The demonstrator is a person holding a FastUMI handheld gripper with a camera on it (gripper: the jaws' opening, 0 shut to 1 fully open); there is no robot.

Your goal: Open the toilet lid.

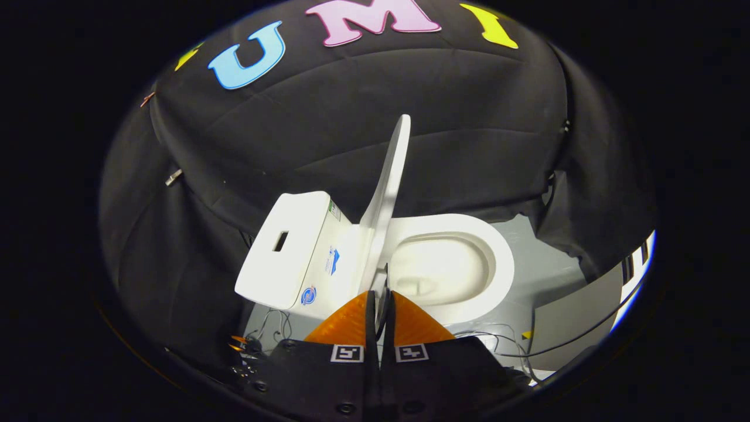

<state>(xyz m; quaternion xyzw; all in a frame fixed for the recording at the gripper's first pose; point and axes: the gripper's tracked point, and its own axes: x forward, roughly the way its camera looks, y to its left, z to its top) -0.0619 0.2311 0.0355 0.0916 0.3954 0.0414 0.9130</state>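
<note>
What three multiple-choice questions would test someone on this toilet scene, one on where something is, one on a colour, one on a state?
1. Where is the lid relative to the claw?
A. just ahead of its fingertips
B. lying on the floor
C. behind the tank

2. What colour is the toilet bowl?
A. blue
B. white
C. grey

3. How does the lid stand?
A. flat over the bowl
B. raised upright
C. detached

Answers: 1 A, the lid's lower edge sits right at the closed fingertips. 2 B, the rim and basin are white. 3 B, the lid stands on edge, leaving the bowl uncovered.
</note>
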